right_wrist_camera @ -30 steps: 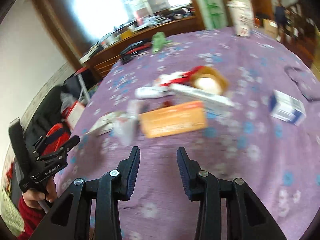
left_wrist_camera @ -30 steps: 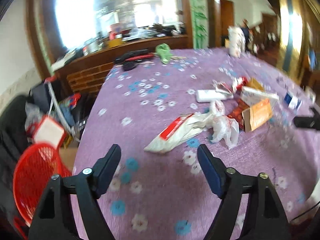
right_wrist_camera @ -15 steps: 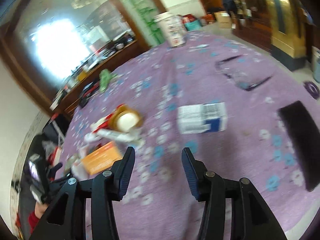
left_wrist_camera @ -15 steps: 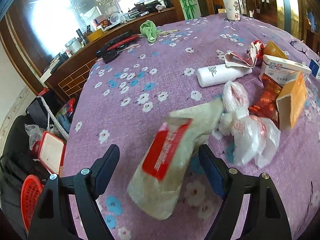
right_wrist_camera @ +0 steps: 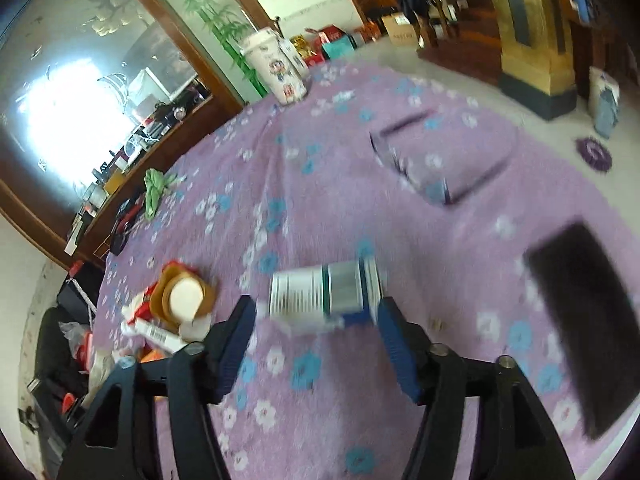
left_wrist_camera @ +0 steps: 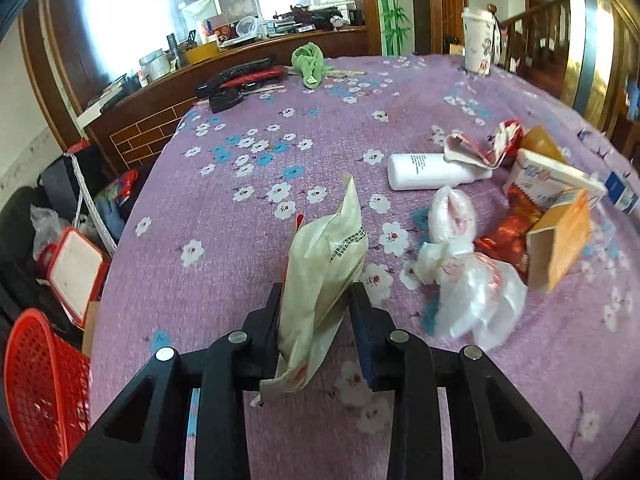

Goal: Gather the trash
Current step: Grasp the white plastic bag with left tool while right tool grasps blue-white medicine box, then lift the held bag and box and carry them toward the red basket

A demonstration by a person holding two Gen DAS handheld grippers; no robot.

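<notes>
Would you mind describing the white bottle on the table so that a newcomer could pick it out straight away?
Start from the purple flowered tablecloth and look to the trash pile on its right side. At the pile's far left edge, the white bottle lies on its side, its right end tucked under a crumpled red-and-white wrapper. Unlike the bags and boxes around it, it is a smooth cylinder.

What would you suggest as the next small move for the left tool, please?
Probably swing it left toward the red basket and release there: the left tool is already shut on the cream wrapper, lifted off the purple tablecloth.
</notes>
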